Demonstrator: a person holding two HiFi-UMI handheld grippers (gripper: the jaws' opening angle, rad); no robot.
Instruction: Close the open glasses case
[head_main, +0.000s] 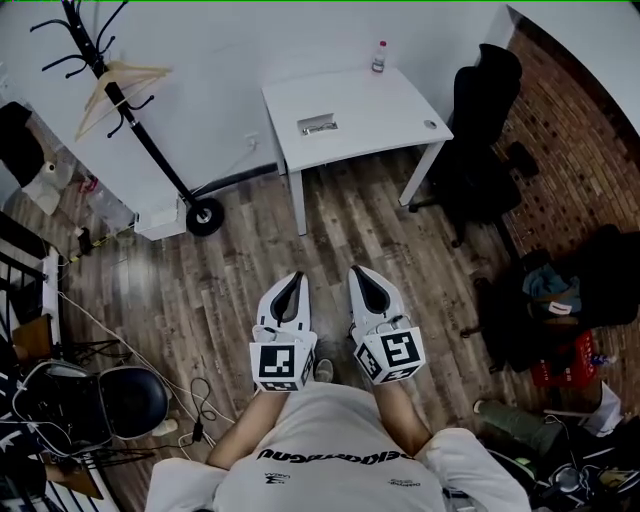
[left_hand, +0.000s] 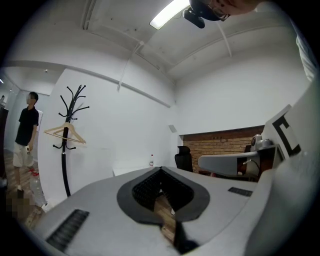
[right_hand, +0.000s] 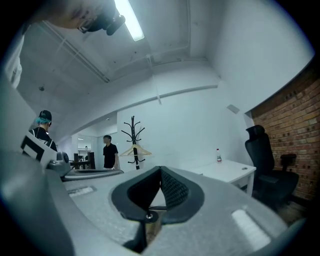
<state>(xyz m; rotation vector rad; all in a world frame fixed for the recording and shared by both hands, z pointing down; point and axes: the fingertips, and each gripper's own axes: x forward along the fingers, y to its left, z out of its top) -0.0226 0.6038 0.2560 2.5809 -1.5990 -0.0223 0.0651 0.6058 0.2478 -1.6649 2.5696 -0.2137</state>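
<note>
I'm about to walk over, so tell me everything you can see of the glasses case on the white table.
The glasses case is a small, flat, greyish oblong lying on the left half of the white table, apart from the bottle at the far edge. Only the tabletop touches it. Its lid and material are too small to make out.
</note>
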